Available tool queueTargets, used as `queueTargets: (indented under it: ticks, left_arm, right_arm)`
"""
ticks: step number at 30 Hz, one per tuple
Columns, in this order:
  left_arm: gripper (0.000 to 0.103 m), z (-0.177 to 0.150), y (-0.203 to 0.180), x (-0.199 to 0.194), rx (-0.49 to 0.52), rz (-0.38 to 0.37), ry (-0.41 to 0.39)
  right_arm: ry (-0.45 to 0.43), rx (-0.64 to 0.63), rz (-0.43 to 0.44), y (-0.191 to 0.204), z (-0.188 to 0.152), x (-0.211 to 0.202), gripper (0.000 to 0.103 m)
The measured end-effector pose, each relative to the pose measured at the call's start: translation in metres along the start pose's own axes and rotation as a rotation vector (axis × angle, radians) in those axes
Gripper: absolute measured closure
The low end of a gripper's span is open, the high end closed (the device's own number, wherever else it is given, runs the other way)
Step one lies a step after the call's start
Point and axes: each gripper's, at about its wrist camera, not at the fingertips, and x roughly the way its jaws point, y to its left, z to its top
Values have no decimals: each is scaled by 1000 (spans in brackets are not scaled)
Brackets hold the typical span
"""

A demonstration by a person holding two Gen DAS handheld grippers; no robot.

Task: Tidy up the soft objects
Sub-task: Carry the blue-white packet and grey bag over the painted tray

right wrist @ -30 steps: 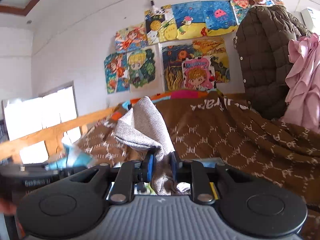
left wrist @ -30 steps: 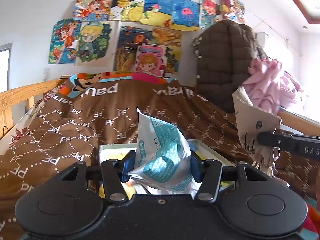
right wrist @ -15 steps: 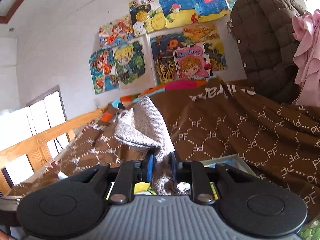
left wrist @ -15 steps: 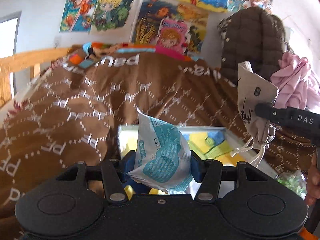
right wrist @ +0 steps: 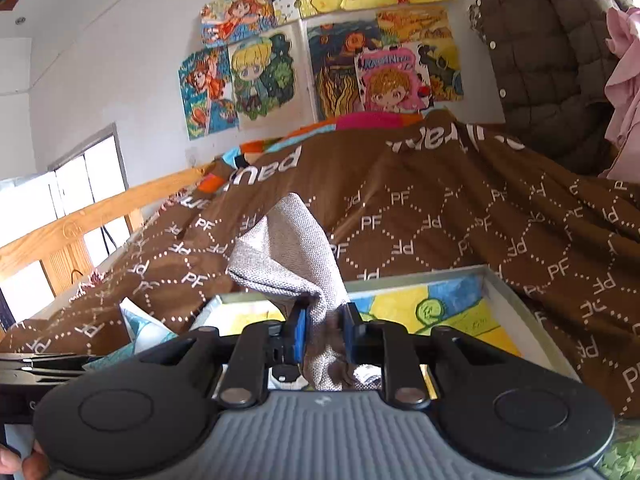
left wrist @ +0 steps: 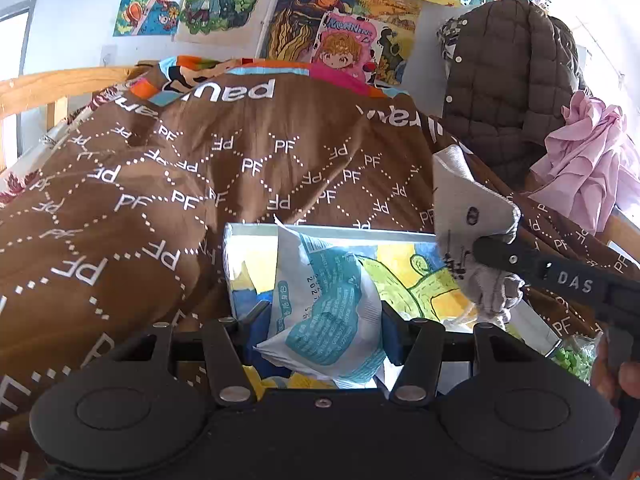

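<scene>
Open tray point(left wrist: 248, 236) at frame centre, floor mostly bare, reachable from above. Brown quilt point(left wrist: 160, 184) banks against its left and far rims; jacket point(left wrist: 508, 80) crowds upper right.

One packet point(left wrist: 328, 312), one grey pouch point(right wrist: 292, 256), one box point(left wrist: 320, 233), two grippers point(left wrist: 324, 334) point(right wrist: 322, 332), one brown blanket point(left wrist: 240, 160)

This is looking like a bedroom in a home: a brown quilt point(left wrist: 248, 184) is covering a bed with a wooden rail point(right wrist: 80, 220), cartoon drawings point(right wrist: 256, 76) are hanging on the far wall, and a padded coat point(left wrist: 508, 84) is hanging at right.
</scene>
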Motion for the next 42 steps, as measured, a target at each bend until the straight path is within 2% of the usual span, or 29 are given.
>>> queueTargets:
  ticks: [8,24,35,42]
  left_arm:
    - [45,-2,1,4,-20,-10,30]
    - [45,-3,1,11,-39,-18,73]
    - [45,-5,1,14,-49,-30,83]
    - [45,-6,2,16,-66,-34,84]
  right_arm:
    - [72,4,-15,1,-4,8,82]
    - [142,-4,-36,2,-7,15,81]
    - [157,-7,-48,1,-9,18,74]
    - [158,-4,-60,0,-11,18,66]
